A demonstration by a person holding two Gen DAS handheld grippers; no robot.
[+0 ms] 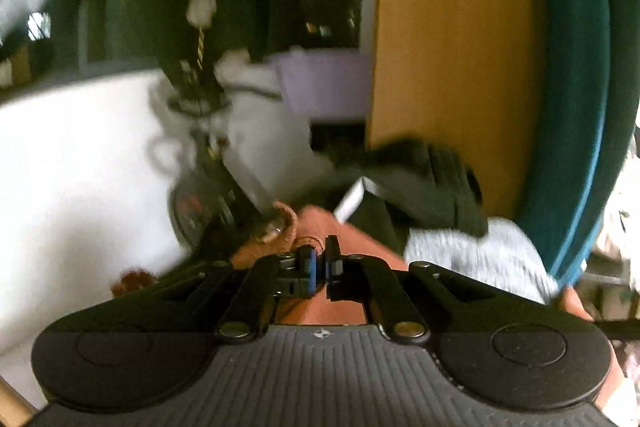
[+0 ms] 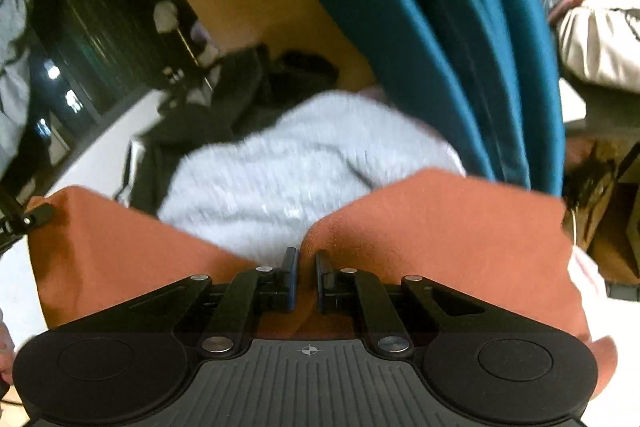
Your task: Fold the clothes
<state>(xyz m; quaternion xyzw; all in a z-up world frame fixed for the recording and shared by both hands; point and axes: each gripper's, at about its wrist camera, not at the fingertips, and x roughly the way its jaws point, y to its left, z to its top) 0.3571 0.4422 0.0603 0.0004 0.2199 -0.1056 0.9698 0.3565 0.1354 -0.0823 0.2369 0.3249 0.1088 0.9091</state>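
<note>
An orange garment (image 2: pixel 440 223) hangs stretched between both grippers. My right gripper (image 2: pixel 306 257) is shut on a pinched fold of it, cloth spreading left and right of the jaws. In the left wrist view my left gripper (image 1: pixel 322 255) is shut on the same orange garment (image 1: pixel 320 223) near a ribbed edge. Behind it lie a light grey knitted garment (image 2: pixel 288 167), also seen as the grey garment (image 1: pixel 472 251), and a black garment (image 1: pixel 424 183). At the left edge of the right wrist view the tip of the left gripper holds a corner of the orange cloth.
A white table surface (image 1: pixel 72 179) lies at left with a dark device and cables (image 1: pixel 200 187) on it. A teal chair back (image 2: pixel 460 39) and a yellow wooden panel (image 1: pixel 448 47) stand behind. A lilac container (image 1: pixel 328 83) sits further back. Both views are motion-blurred.
</note>
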